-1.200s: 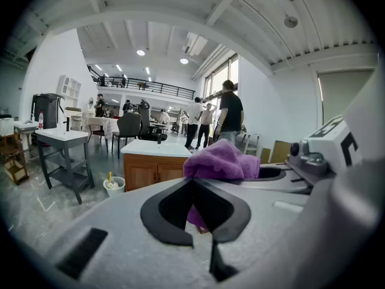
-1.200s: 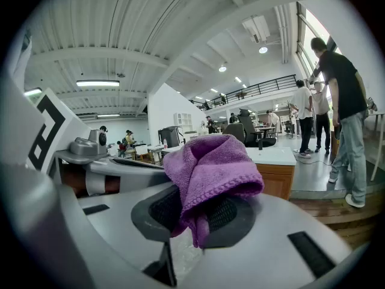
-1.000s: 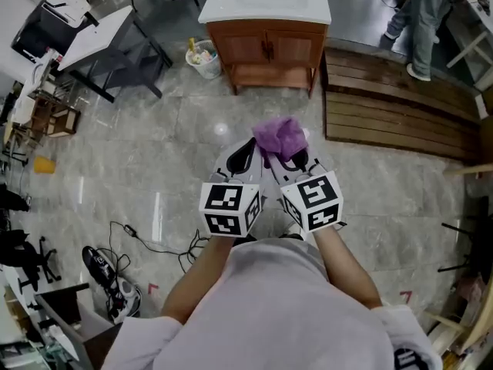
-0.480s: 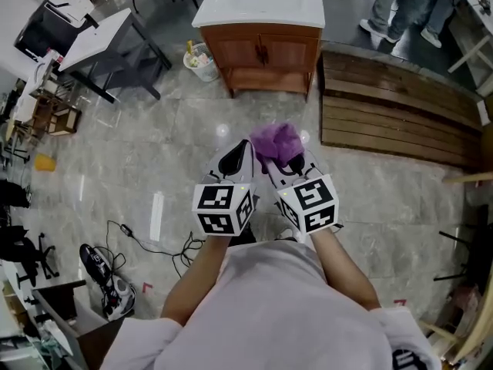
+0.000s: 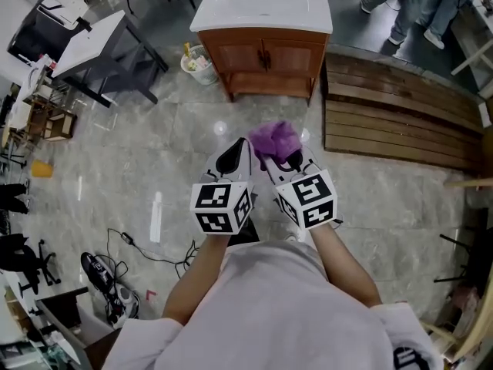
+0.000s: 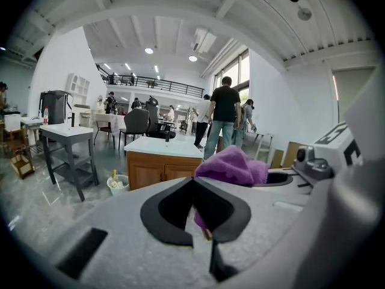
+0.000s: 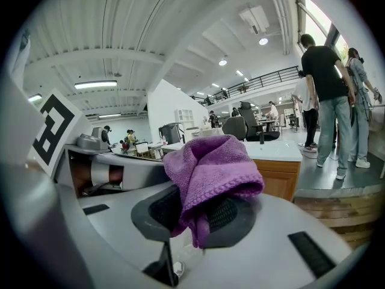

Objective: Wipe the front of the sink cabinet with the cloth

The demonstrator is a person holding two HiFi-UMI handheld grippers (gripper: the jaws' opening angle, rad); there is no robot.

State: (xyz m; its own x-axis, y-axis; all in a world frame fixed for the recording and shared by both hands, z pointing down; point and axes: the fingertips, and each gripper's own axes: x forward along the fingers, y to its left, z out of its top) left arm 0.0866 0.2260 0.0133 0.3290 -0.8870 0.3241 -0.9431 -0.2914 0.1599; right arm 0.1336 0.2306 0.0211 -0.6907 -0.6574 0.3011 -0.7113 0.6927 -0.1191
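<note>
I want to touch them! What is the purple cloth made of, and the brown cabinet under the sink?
The purple cloth looks like soft terry or microfibre: fuzzy loops, floppy folds. The cabinet looks like varnished wood: reddish brown, panelled doors, though it could be veneer.

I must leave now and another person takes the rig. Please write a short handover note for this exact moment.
Right gripper: shut on the purple cloth, which is bunched up above its jaws.
Left gripper: shut, holding nothing, close beside the right one.
Sink cabinet: ahead across the floor, out of reach from here.
Done: the cloth is in hand.
Left: walk up to the cabinet and wipe its front; no wiping has started.
</note>
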